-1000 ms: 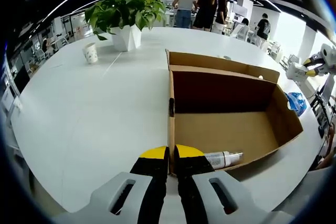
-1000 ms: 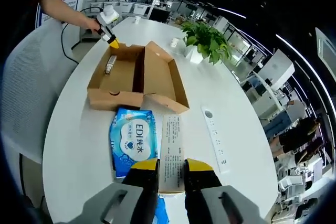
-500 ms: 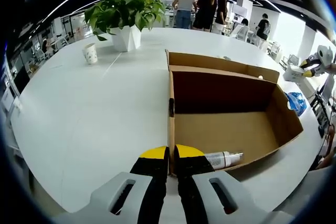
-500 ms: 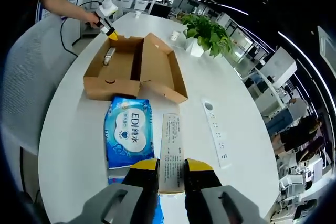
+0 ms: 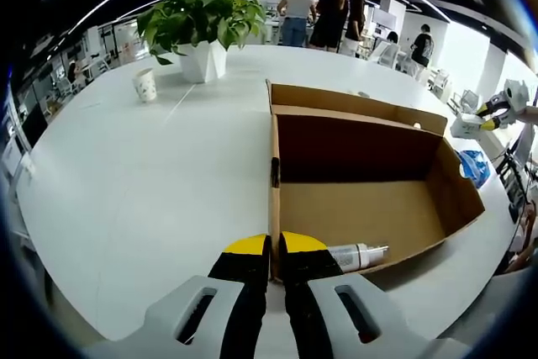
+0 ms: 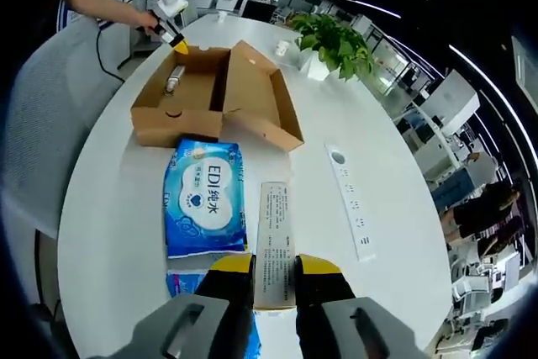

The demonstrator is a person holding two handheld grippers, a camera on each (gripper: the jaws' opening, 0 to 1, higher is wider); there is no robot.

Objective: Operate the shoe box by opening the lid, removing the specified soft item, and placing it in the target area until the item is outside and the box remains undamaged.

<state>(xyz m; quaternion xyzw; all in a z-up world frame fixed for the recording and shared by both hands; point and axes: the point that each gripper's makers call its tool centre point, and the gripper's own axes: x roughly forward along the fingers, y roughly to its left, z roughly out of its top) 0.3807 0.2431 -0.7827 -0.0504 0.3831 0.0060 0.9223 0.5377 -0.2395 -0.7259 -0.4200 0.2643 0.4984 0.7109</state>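
Since a second ago the right gripper (image 6: pixel 273 265) has drawn back from the shoe box (image 6: pixel 214 97), so in the right gripper view the blue wipes pack (image 6: pixel 206 199) now lies whole ahead of the jaws and a second blue pack (image 6: pixel 187 285) shows beside the left jaw; in the left gripper view nothing on the table has shifted, and the right gripper (image 5: pixel 487 115) seen far off sits a little higher in the picture.

The left gripper (image 5: pixel 275 251) has its jaws closed down to a thin slit on the near side wall of the shoe box (image 5: pixel 361 182), pinching the cardboard edge. Just inside that wall, next to the right jaw, a small spray bottle (image 5: pixel 357 253) lies on its side on the box floor. The lid (image 5: pixel 353 100) stands open on the far side of the box. Beyond the box, towards the far edge of the white table (image 5: pixel 151 174), stand a paper cup (image 5: pixel 145 85) and a potted plant (image 5: pixel 202 23); people stand behind the table.

The right gripper's jaws are almost together, with a narrow printed paper strip (image 6: pixel 274 241) showing in the gap between them; whether they grip it I cannot tell. The wipes pack lies flat on the table (image 6: pixel 118 208), outside the box and just in front of its near wall. A white power strip (image 6: pixel 353 212) lies to the right of the paper, well apart from the box. At the box's far end the left gripper (image 6: pixel 175 39) holds the wall, a hand (image 6: pixel 145 19) behind it.
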